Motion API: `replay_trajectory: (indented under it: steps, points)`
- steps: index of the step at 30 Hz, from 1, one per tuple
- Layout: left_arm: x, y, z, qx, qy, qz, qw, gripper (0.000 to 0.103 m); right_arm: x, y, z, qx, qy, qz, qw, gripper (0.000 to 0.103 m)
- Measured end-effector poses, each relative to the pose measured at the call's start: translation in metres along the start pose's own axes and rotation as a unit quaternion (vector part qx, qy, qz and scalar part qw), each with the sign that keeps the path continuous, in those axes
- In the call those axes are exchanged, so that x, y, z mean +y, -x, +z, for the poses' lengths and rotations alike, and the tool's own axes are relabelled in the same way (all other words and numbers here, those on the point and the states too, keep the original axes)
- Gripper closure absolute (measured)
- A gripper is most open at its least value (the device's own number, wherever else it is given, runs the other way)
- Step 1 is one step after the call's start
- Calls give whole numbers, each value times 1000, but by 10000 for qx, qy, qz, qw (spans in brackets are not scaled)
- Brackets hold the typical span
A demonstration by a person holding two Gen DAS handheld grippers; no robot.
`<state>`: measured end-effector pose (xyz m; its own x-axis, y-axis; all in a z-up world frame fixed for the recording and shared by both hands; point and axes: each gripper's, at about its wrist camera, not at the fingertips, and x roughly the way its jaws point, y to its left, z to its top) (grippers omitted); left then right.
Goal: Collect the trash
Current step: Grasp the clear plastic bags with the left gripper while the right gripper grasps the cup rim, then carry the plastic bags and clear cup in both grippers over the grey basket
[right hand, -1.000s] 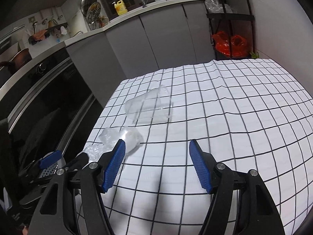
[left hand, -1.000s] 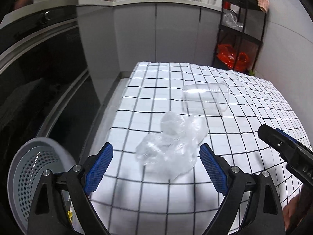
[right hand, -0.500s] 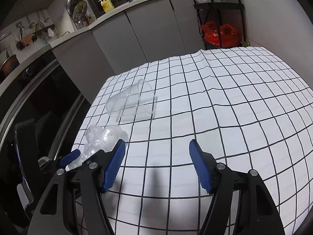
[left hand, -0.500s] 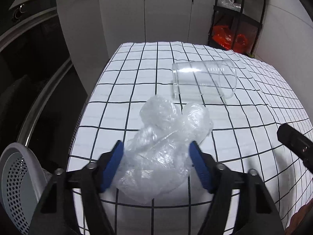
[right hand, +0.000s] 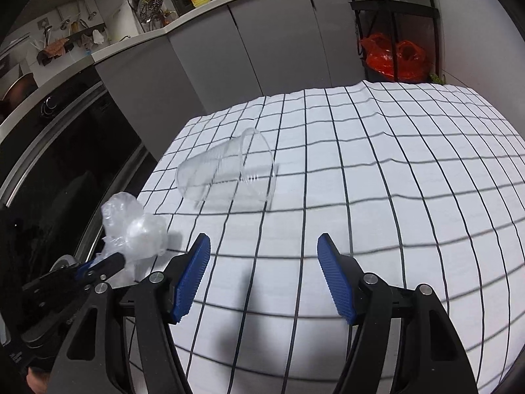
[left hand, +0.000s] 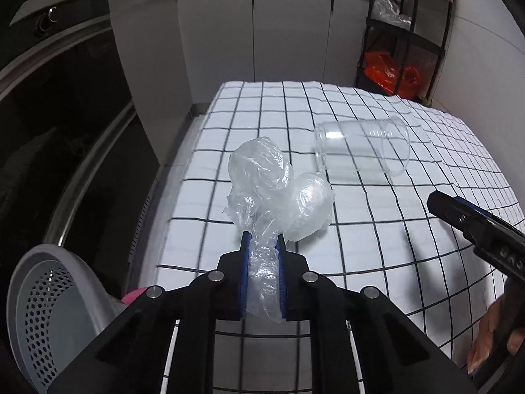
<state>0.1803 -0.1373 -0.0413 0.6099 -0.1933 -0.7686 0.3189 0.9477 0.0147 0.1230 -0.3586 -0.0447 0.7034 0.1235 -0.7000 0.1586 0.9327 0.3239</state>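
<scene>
Now, from my left wrist, my left gripper (left hand: pixel 262 246) has just been closing and its two blue pads (left hand: pixel 244 272) are clamped on the tail of one crumpled clear plastic bag (left hand: pixel 275 193); the bag's bulk bulges ahead of the pads over the checked tablecloth (left hand: pixel 361 246); one clear plastic cup (left hand: pixel 364 147) lies on its side beyond the bag, apart from it; one grey perforated basket (left hand: pixel 42 315) sits low at the left, beside the table; a single finger of my right gripper (left hand: pixel 459 216) juts in from the right.

From my right wrist, my right gripper (right hand: pixel 264 279) hangs over bare cloth, jaws wide apart, nothing between them; the one cup (right hand: pixel 226 174) lies ahead and slightly left; the bag (right hand: pixel 134 226) shows at far left, pinched in my left gripper (right hand: pixel 111 259).
</scene>
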Motion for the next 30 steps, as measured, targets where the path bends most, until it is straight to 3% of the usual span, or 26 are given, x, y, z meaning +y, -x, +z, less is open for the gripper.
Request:
replay_trajectory:
  steps: [20, 22, 24, 25, 27, 30]
  points:
    - [28, 15, 14, -229, 282, 172, 9992, 89, 30, -62, 48, 145, 925, 342, 9950, 39]
    - [29, 17, 14, -252, 297, 188, 9991, 89, 35, -68, 49, 186, 1003, 392, 9940, 52]
    - [31, 18, 14, -274, 314, 199, 9989, 89, 39, -72, 50, 239, 1051, 406, 9933, 73]
    - [32, 19, 14, -282, 321, 204, 9989, 89, 42, -74, 50, 275, 1062, 431, 9930, 78]
    - [34, 20, 15, -287, 339, 205, 9988, 89, 46, -73, 49, 258, 1111, 429, 9925, 97]
    - [35, 24, 16, -311, 353, 201, 9987, 89, 49, -68, 47, 166, 1134, 382, 9927, 99]
